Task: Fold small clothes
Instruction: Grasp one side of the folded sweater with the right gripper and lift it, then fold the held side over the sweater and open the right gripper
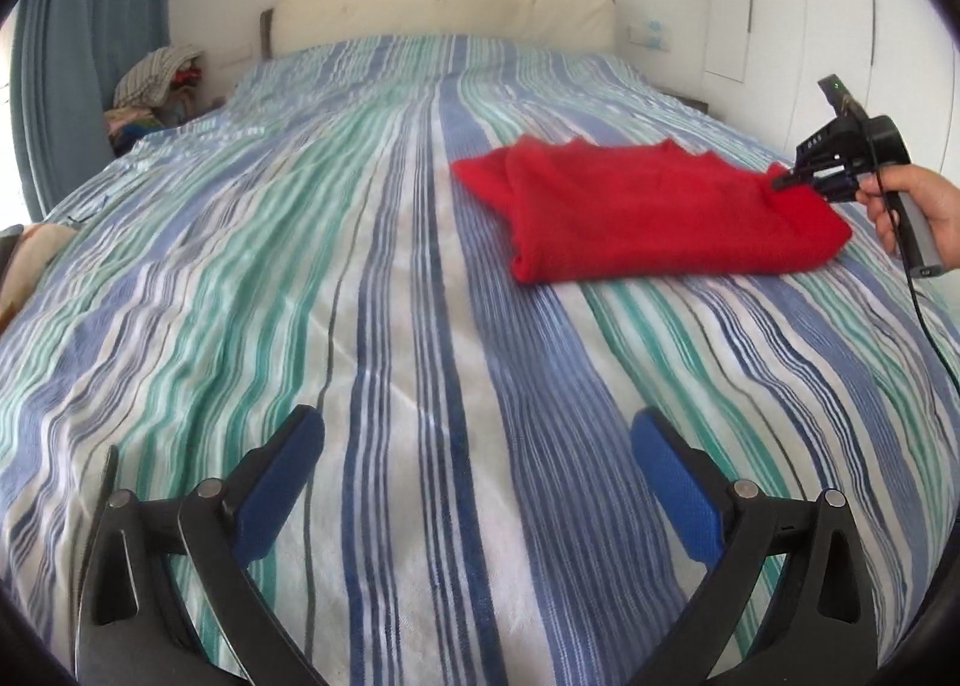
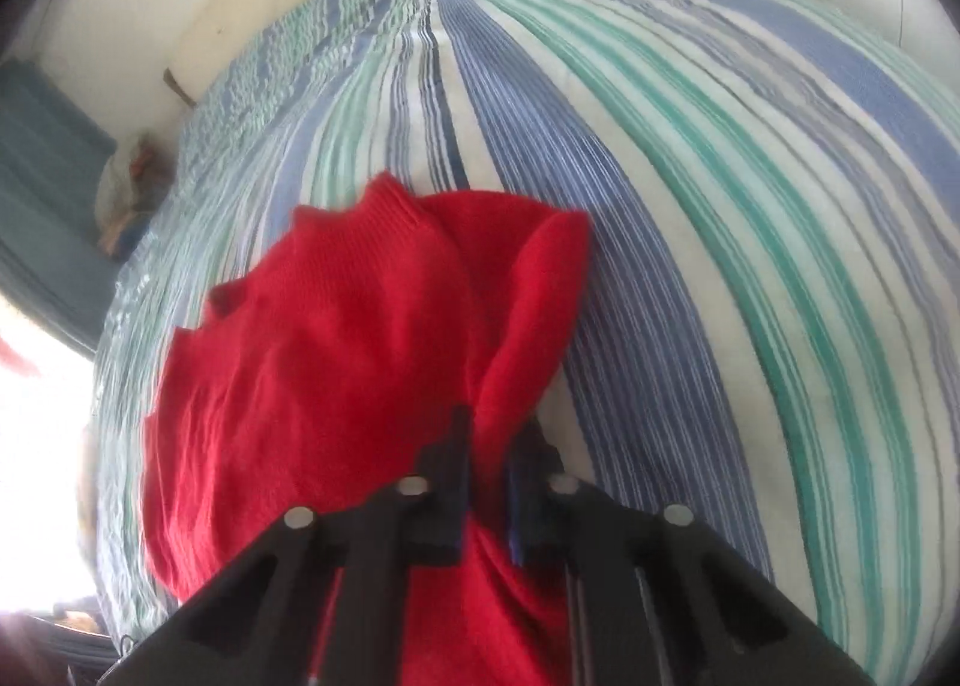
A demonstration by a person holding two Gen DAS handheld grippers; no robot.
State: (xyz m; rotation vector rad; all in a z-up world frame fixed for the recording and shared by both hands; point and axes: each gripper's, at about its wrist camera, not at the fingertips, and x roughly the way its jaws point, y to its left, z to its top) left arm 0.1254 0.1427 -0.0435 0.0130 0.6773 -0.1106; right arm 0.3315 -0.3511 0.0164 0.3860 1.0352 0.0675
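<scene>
A red knitted garment (image 1: 654,209) lies folded over on the striped bedspread (image 1: 384,290), right of the bed's middle. My right gripper (image 1: 786,180) is shut on the garment's right edge, held by a hand. In the right wrist view the right gripper (image 2: 487,440) pinches a raised fold of the red garment (image 2: 336,338). My left gripper (image 1: 477,434) is open and empty, low over the bedspread near the bed's front, well left of and nearer than the garment.
A cream headboard (image 1: 444,11) stands at the far end. A pile of clothes (image 1: 153,92) sits at the back left by a blue curtain (image 1: 84,44). White wardrobe doors (image 1: 840,8) line the right. A cable (image 1: 930,338) hangs from the right gripper.
</scene>
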